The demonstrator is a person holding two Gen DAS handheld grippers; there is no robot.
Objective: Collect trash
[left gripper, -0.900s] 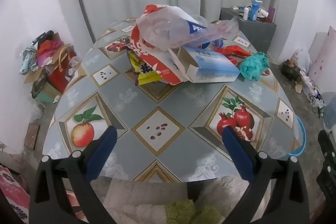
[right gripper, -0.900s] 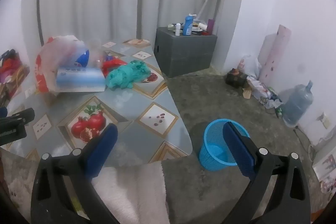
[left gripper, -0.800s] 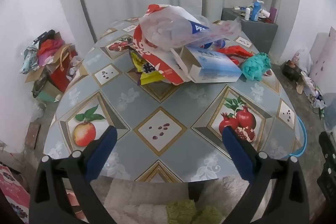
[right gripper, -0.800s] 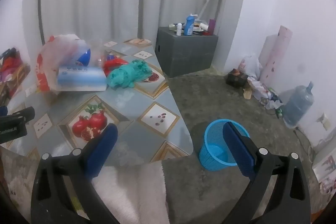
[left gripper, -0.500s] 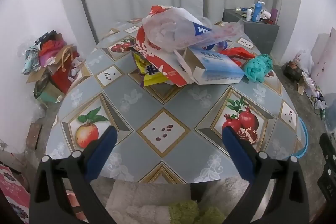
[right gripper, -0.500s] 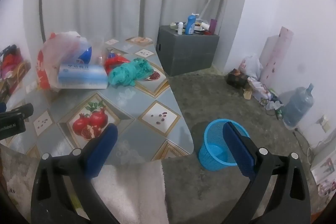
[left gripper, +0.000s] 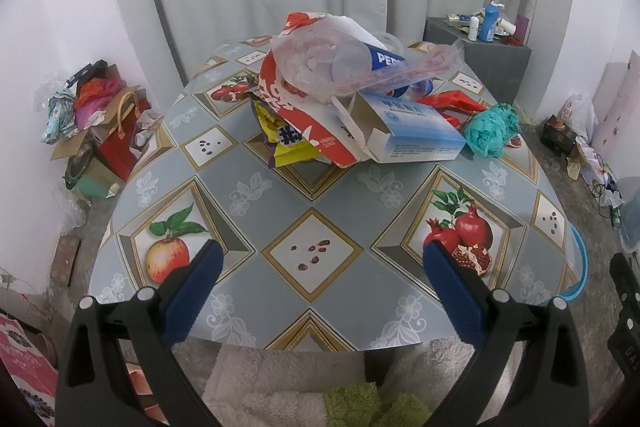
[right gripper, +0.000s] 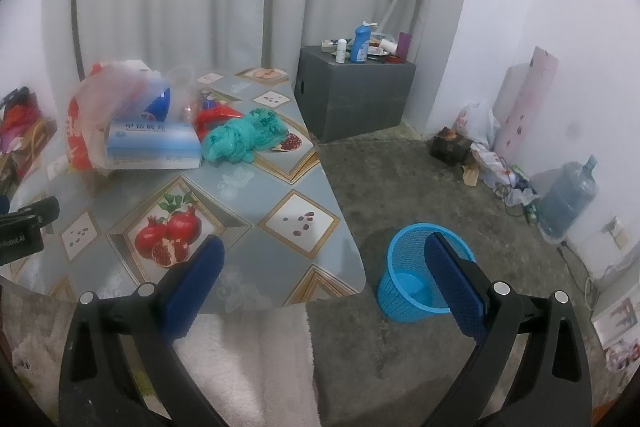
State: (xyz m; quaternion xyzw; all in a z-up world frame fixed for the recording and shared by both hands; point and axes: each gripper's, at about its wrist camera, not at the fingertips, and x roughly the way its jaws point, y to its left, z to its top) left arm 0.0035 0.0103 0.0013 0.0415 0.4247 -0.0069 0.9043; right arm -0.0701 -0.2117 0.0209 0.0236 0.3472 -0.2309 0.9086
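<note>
Both jaws wide, empty. Crumpled teal plastic bag (right gripper: 244, 135) lies well ahead of right gripper (right gripper: 320, 267). Looks light, soft; pinch a raised fold.

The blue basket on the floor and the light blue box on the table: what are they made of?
Blue basket: apparently rigid plastic, with perforated mesh walls and a solid glossy bottom. Light blue box: likely thin printed cardboard, showing folded flaps and creased edges.

light: soft, even, indoor | shadows: faint | edges: fisheye bend, dark corners | right view: hazy left
</note>
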